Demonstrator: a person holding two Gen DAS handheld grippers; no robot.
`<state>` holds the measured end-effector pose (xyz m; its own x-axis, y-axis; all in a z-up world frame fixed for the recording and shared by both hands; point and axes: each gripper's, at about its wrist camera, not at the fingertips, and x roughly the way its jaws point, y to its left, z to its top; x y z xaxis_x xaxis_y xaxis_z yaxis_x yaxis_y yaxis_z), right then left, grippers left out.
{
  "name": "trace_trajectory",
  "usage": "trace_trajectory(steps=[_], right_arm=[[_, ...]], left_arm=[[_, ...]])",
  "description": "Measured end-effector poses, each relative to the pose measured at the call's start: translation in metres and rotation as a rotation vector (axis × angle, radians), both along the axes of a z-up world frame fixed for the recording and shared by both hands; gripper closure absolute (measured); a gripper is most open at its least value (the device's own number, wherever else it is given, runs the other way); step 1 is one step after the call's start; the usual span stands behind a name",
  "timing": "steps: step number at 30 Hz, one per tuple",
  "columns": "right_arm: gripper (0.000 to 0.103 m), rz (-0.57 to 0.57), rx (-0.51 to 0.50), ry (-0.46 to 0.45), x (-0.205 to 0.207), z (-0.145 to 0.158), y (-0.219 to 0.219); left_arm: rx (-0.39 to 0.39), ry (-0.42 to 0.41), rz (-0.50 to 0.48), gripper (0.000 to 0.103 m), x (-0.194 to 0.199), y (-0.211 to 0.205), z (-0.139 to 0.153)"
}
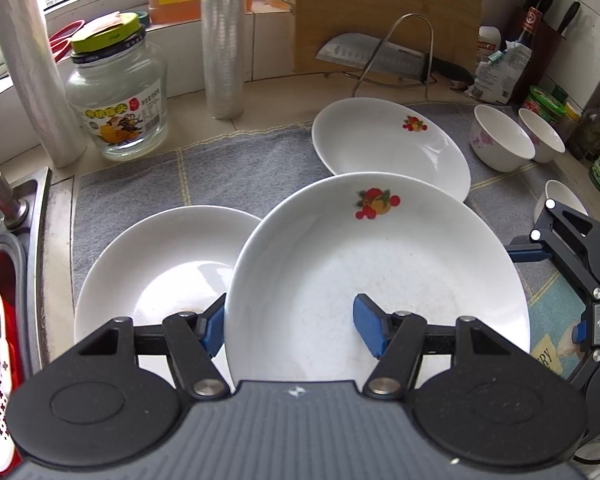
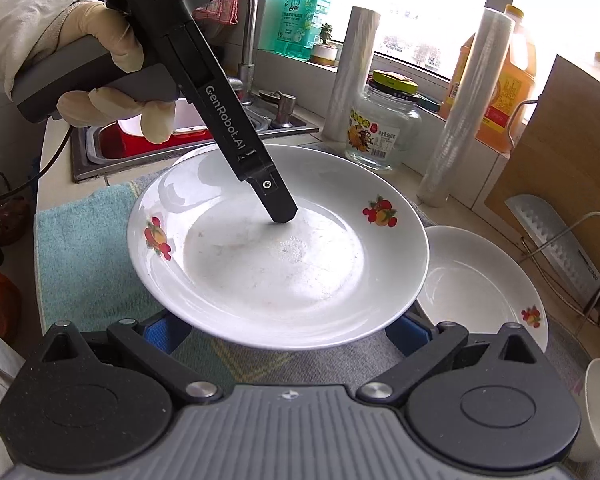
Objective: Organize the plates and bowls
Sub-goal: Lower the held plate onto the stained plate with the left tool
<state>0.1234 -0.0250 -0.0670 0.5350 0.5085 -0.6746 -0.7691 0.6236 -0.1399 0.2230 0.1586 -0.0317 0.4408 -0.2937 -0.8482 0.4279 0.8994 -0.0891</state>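
Left gripper (image 1: 288, 330) pinches the fruit-print plate (image 1: 380, 280) at its near rim, lifted over the towel (image 1: 220, 176); right gripper (image 2: 288, 330) spread under it. Two plates and small bowls (image 1: 500, 138) still unstacked: early stage.

Bare grey mat (image 1: 148, 184) lies open left of the far plate (image 1: 384, 140). Behind it a glass jar (image 1: 118, 100) and film rolls (image 1: 222, 40) block the way; bowls (image 1: 500, 138) crowd the right
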Motion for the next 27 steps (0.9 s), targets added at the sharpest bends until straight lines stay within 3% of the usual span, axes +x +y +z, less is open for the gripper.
trace_trajectory(steps=[14,27], right_arm=[[0.000,0.030,-0.015,0.023,0.027,-0.010,0.067],[0.000,0.019,-0.029,0.060,0.036,-0.018,0.093]], left_arm=[[-0.009,0.016,0.045,0.039,0.024,0.062,-0.010],[-0.027,0.045,0.047,0.038,0.038,0.084,-0.022]])
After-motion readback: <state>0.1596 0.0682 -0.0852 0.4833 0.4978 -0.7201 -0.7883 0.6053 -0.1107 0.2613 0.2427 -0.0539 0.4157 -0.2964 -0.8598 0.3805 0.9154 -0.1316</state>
